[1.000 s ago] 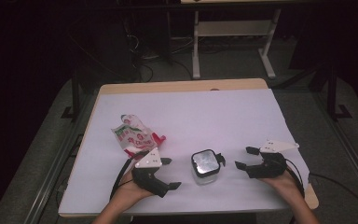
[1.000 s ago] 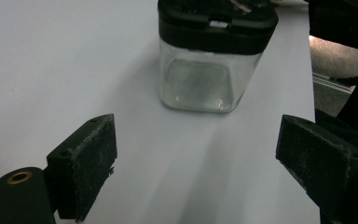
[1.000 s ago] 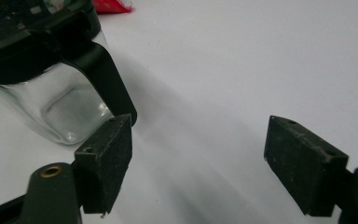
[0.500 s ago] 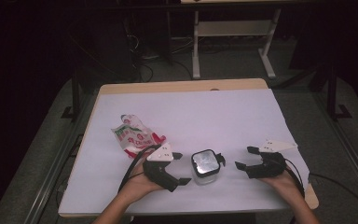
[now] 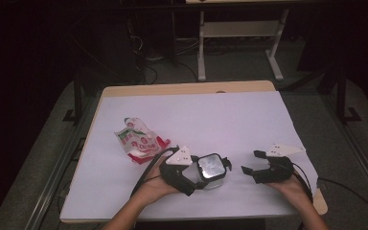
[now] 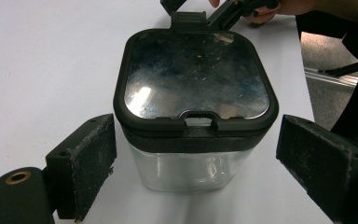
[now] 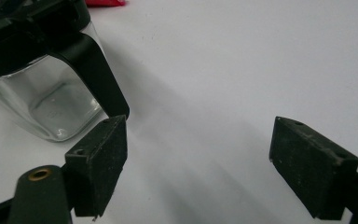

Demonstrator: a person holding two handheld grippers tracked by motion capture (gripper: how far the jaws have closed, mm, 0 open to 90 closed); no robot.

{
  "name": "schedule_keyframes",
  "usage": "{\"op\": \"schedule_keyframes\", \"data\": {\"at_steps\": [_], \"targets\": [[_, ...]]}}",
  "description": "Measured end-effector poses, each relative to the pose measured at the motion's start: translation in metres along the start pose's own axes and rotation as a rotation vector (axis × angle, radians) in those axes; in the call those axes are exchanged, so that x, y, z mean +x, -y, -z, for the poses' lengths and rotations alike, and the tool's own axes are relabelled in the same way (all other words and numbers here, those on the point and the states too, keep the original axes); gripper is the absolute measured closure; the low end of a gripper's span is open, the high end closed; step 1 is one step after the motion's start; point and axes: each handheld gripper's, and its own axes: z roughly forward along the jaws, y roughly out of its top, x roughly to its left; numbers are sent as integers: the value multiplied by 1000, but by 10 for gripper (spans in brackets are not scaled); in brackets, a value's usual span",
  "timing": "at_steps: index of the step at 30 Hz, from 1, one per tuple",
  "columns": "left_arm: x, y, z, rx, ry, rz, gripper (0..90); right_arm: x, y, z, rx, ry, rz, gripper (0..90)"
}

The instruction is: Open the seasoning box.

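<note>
Since a second ago our left gripper (image 5: pixel 206 179) has slid right to straddle the lidded clear container (image 5: pixel 213 168), jaws wide, pads not touching; right gripper (image 5: pixel 251 162) unmoved, open, empty.

Table (image 5: pixel 249 115): container (image 5: pixel 212 170), perhaps a wrapper (image 5: pixel 138 141)

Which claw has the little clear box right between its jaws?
The left claw: its open jaws stand on either side of the clear box. The right claw sits apart with nothing between its jaws.
</note>
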Motion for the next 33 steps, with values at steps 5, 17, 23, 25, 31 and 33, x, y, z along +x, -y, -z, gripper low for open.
{"op": "schedule_keyframes", "data": {"at_steps": [5,17,23,25,31,33], "targets": [[3,2,-3,-7,19,27,135,0,0,-1,1,-3,-2,186],[3,2,-1,-19,22,33,171,0,1,-1,4,-3,1,188],[4,2,-1,-18,22,33,171,-1,1,-2,3,-6,-2,189],[3,2,-1,-18,19,31,172,-1,2,-2,3,-7,-2,190],[2,0,4,-40,18,32,179,-1,2,-2,4,-6,-4,190],[2,0,5,-40,17,27,181,-1,2,-2,4,-5,-3,190]]}}
